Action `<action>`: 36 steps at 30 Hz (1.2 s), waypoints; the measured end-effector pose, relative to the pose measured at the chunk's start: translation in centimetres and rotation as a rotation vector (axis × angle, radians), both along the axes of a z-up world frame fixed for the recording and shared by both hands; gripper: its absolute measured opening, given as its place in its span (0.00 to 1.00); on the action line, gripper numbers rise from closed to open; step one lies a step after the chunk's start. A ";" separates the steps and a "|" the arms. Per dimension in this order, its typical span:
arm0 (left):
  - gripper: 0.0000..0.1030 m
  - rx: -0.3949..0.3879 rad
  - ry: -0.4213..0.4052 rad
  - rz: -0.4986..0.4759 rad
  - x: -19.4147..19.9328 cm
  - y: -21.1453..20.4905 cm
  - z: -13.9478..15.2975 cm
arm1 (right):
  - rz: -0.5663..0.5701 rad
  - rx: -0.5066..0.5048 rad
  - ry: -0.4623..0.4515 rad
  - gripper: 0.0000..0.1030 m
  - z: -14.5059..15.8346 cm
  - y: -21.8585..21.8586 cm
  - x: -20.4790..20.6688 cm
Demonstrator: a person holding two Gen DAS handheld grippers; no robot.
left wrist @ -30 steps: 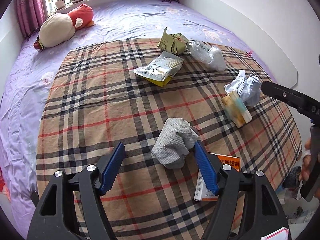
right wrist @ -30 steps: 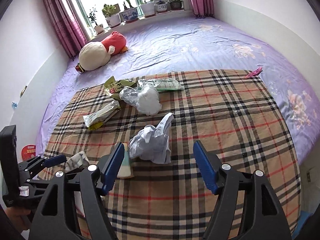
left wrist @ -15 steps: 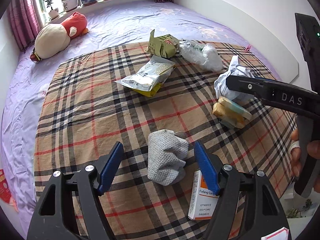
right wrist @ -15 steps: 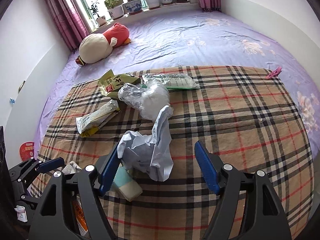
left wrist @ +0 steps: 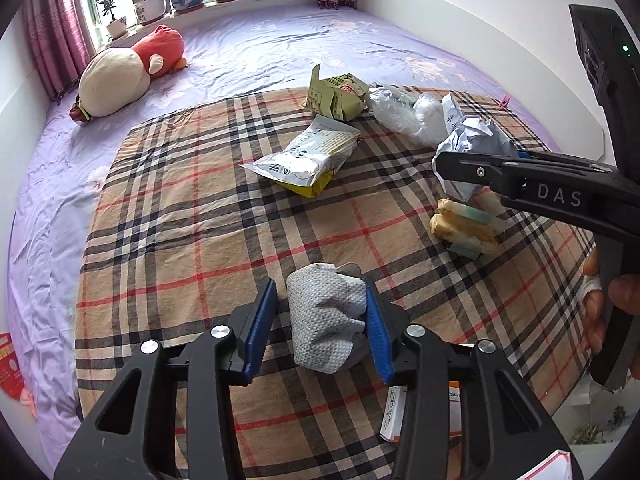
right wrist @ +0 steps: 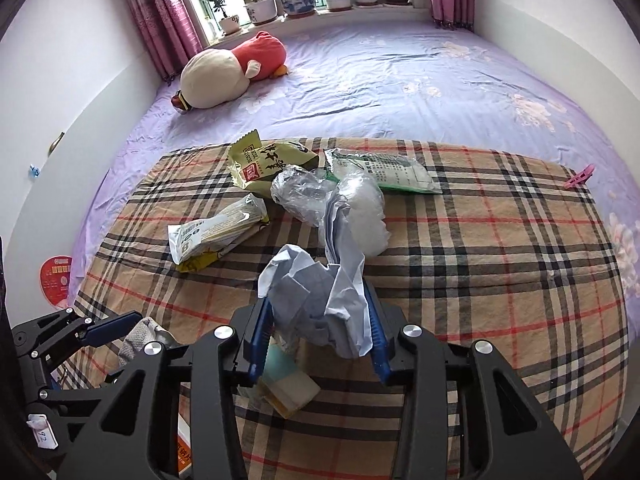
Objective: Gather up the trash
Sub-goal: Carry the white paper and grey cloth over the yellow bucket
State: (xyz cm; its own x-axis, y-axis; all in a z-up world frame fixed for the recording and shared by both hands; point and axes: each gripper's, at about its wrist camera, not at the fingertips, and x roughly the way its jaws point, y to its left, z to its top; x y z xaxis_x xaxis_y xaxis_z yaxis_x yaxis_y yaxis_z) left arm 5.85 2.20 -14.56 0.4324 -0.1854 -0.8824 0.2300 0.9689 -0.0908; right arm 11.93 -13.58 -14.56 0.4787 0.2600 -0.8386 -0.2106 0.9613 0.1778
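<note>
Here, two hand-held grippers work over a plaid cloth (left wrist: 192,216) on a bed with a purple sheet (right wrist: 400,80). The left hand-held gripper (left wrist: 322,320) has just narrowed around one grey crumpled cloth wad (left wrist: 326,316), its left pad apart. The right hand-held gripper (right wrist: 320,328) has just closed, clamping one crumpled paper (right wrist: 320,292). At twelve o'clock lie three snack wrappers and one clear plastic bag (right wrist: 312,196). One plush toy (right wrist: 232,72) lies near five potted plants at the window.

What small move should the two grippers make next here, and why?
Probably finish closing the left gripper, then lift both. Its jaws have just been closing, yet a gap remains beside the grey wipe. The right gripper, also just closing, already pinches the crumpled paper on the plaid cloth.
</note>
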 end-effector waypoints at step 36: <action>0.32 -0.086 -0.039 -0.430 -5.1 -11.4 5.4 | -0.272 0.080 -0.049 0.42 5.1 -12.9 -18.5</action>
